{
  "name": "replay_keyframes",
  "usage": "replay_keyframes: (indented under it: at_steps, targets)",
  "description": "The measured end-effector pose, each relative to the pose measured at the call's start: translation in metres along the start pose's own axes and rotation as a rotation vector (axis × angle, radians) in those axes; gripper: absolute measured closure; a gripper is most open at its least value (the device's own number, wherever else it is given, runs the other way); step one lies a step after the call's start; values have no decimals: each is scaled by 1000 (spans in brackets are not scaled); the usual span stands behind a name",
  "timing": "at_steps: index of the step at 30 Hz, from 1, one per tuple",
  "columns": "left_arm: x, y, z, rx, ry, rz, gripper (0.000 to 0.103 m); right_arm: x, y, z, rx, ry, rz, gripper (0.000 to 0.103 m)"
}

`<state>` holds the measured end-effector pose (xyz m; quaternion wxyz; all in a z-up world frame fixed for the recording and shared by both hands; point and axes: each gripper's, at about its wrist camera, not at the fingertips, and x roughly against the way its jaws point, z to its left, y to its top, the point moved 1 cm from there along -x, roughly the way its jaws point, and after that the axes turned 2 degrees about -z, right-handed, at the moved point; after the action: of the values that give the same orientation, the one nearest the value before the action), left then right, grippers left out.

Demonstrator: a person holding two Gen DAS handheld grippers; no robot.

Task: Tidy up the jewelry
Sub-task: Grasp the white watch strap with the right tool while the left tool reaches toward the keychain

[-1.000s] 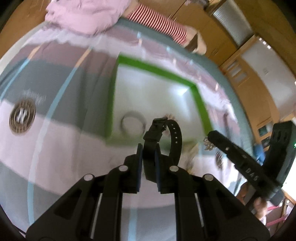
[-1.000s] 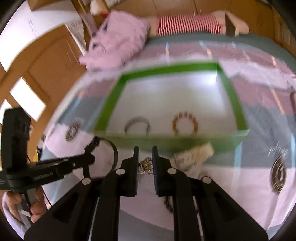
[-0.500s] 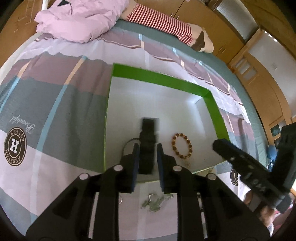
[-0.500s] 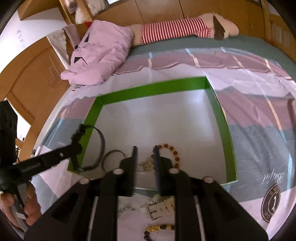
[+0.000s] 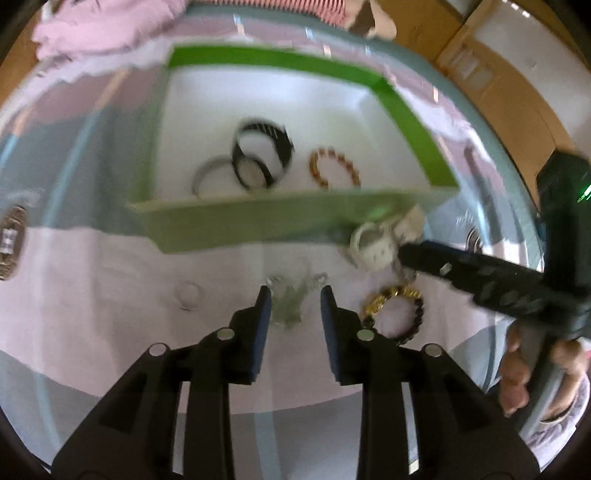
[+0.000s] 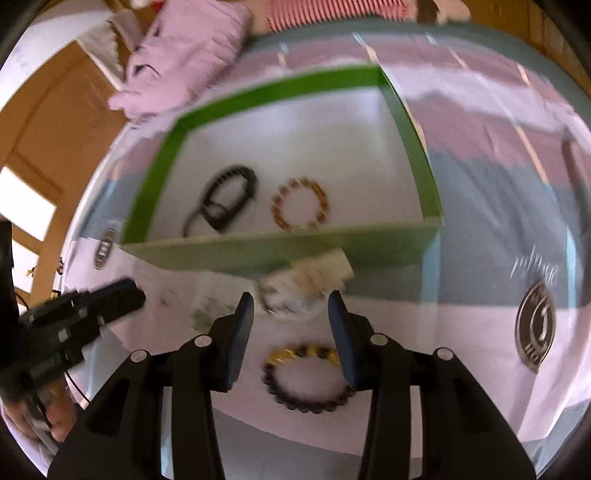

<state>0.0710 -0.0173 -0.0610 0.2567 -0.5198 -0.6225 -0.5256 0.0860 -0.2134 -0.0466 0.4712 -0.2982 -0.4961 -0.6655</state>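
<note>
A green box (image 5: 406,122) with a white floor holds a black watch (image 5: 264,155), a grey bangle (image 5: 210,175) and an amber bead bracelet (image 5: 334,173). My left gripper (image 5: 293,295) hovers low over the bedspread in front of the box. Its jaws are opening, with a small silver piece (image 5: 291,304) lying between them, not pressed. A thin ring (image 5: 190,295) lies to its left. My right gripper (image 6: 291,306) is opening just short of a white watch (image 6: 306,280); nothing is gripped. A dark and gold bead bracelet (image 6: 306,376) lies under its fingers.
The box (image 6: 280,251) sits on a striped bedspread with round logos (image 6: 535,328). A pink garment (image 6: 184,62) and a red-striped item (image 6: 332,14) lie at the far edge. Wooden cupboards surround the bed. A person's hand (image 5: 532,373) holds the right gripper.
The left gripper let go of the black watch, which now lies in the box. Both grippers opened and drew back and down from over the box to the bedspread in front of it.
</note>
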Motion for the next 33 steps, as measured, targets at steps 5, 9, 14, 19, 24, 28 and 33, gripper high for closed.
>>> replay_keyframes:
  at_steps: [5, 9, 14, 19, 24, 28, 33]
  targets:
    - [-19, -10, -5, -35, 46, 32, 69, 1, 2, -13, -94, 39, 16, 53]
    - [-20, -9, -4, -43, 83, 34, 71, 13, 0, -10, -6, -73, 12, 53]
    - [-24, -9, 4, -24, 110, 54, 86, -16, -33, -9, 165, -167, 176, 53]
    - [-15, -8, 4, -24, 121, 37, 95, -17, -43, -6, 219, -214, 152, 84]
    - [20, -2, 6, -11, 70, 3, 95, 6, -33, -9, 179, -151, 85, 94]
    - [43, 4, 12, 0, 30, -40, 95, 28, -29, -10, 159, 3, 64, 94]
    - [48, 9, 19, 35, 8, -38, 95, 35, -24, -2, 150, 166, 82, 94]
